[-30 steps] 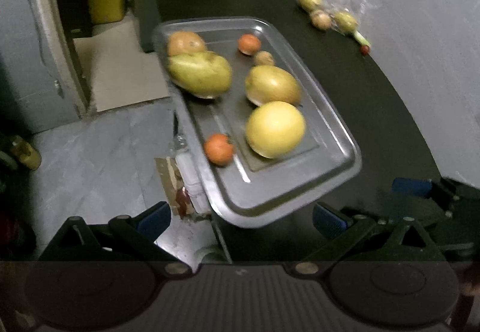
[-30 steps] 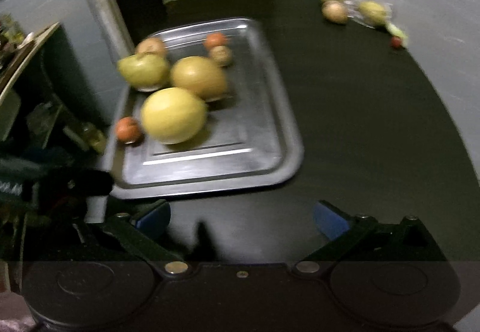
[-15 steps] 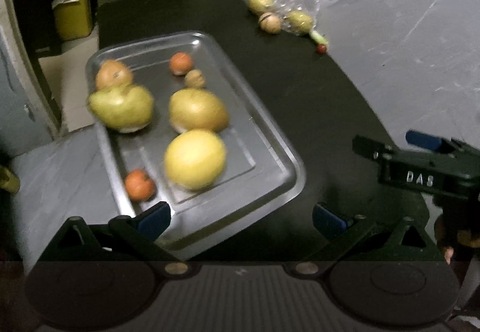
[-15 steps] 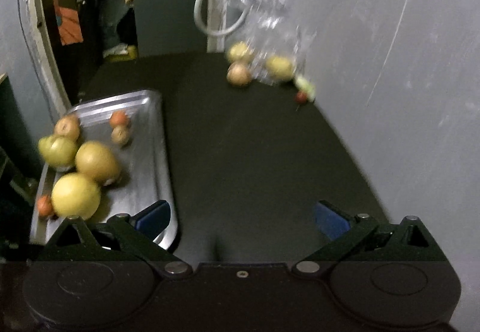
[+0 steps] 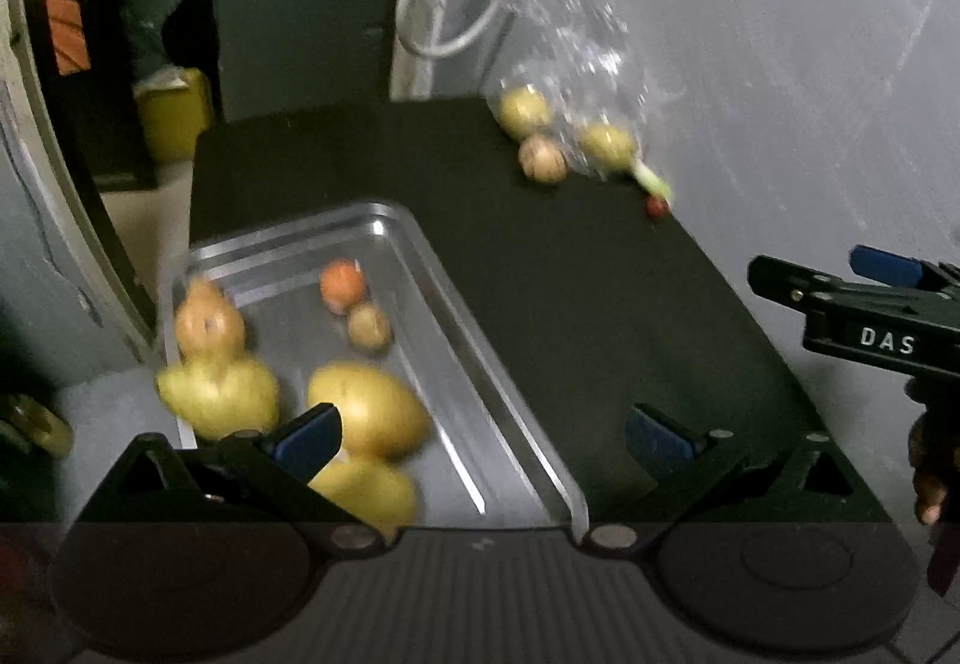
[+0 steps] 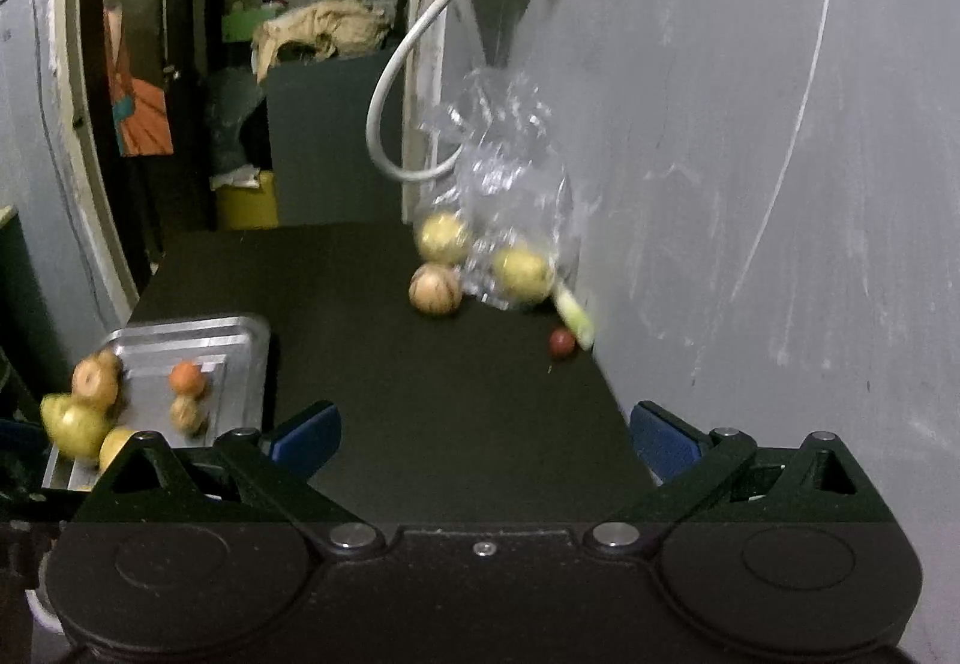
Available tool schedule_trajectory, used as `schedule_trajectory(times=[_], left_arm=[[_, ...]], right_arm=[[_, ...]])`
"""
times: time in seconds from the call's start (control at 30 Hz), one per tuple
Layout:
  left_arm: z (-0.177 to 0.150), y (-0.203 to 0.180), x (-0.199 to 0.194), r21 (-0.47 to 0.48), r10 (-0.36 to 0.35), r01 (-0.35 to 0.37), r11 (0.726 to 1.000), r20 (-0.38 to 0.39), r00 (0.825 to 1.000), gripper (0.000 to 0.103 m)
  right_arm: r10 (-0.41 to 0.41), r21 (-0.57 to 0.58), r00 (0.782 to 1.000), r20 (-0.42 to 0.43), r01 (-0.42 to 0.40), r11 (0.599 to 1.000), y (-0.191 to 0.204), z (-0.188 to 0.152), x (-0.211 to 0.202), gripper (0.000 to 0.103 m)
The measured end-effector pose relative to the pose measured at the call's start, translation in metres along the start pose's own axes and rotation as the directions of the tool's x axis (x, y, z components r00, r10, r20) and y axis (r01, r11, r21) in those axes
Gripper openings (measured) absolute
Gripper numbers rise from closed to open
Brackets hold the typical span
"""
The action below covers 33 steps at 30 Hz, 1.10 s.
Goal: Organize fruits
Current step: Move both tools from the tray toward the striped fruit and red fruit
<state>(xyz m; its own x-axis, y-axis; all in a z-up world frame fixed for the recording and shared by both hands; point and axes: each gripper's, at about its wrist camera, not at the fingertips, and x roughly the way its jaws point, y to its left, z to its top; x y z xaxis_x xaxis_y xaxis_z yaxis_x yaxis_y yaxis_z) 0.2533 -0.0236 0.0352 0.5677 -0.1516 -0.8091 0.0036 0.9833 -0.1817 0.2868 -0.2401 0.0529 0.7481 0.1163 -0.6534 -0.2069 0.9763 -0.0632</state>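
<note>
A steel tray (image 5: 498, 364) on the black table holds several fruits: a yellow pear (image 5: 219, 394), a large yellow fruit (image 5: 366, 412), a small orange one (image 5: 342, 286). The tray (image 6: 240, 346) sits low left in the right wrist view. At the far corner a clear plastic bag (image 6: 510, 190) holds yellow fruits (image 6: 522, 271); beside it lie a striped round fruit (image 6: 435, 289) and a small red fruit (image 6: 561, 343). My left gripper (image 5: 480, 433) hangs open over the tray's near end, empty. My right gripper (image 6: 483, 433) is open over bare table, facing the bag.
A grey wall (image 6: 750, 154) runs along the table's right side. A white hose (image 6: 390, 124) loops down behind the bag. A yellow container (image 5: 171, 115) stands on the floor past the table. The other gripper (image 5: 870, 316) and a hand show at the right of the left wrist view.
Both views swung up and to the right. The tray slid toward the lower left of each view, and the bag with its fruits grew nearer in the right wrist view. Both grippers stayed open.
</note>
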Motion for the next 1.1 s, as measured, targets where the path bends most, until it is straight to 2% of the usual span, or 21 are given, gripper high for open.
schedule_trajectory(times=[0.2, 0.33, 0.5, 0.67, 0.87, 1.1], left_arm=[[0.040, -0.009, 0.018, -0.043, 0.051, -0.048, 0.998, 0.060, 0.997, 0.102], [0.065, -0.016, 0.038, -0.060, 0.059, -0.054, 0.997, 0.086, 0.995, 0.102], [0.091, -0.024, 0.072, -0.059, 0.048, -0.043, 0.997, 0.099, 0.994, 0.102], [0.107, -0.020, 0.107, -0.102, -0.007, 0.017, 0.995, 0.102, 0.995, 0.102], [0.125, -0.019, 0.146, -0.123, -0.013, 0.023, 0.992, 0.079, 0.997, 0.102], [0.145, -0.031, 0.189, -0.082, -0.029, 0.033, 0.996, 0.053, 0.998, 0.102]], right_arm=[[0.034, 0.061, 0.997, 0.071, -0.038, 0.997, -0.018, 0.023, 0.024, 0.102], [0.037, 0.073, 0.995, 0.088, -0.043, 0.996, -0.021, 0.026, 0.044, 0.102], [0.050, 0.116, 0.998, 0.043, -0.055, 0.992, -0.028, 0.022, 0.084, 0.102], [0.073, 0.134, 0.997, 0.005, -0.073, 0.988, -0.034, 0.015, 0.115, 0.102], [0.057, 0.147, 0.998, -0.026, -0.053, 0.988, -0.041, 0.007, 0.149, 0.102], [0.037, 0.167, 0.999, -0.023, -0.033, 0.985, -0.045, 0.002, 0.180, 0.098]])
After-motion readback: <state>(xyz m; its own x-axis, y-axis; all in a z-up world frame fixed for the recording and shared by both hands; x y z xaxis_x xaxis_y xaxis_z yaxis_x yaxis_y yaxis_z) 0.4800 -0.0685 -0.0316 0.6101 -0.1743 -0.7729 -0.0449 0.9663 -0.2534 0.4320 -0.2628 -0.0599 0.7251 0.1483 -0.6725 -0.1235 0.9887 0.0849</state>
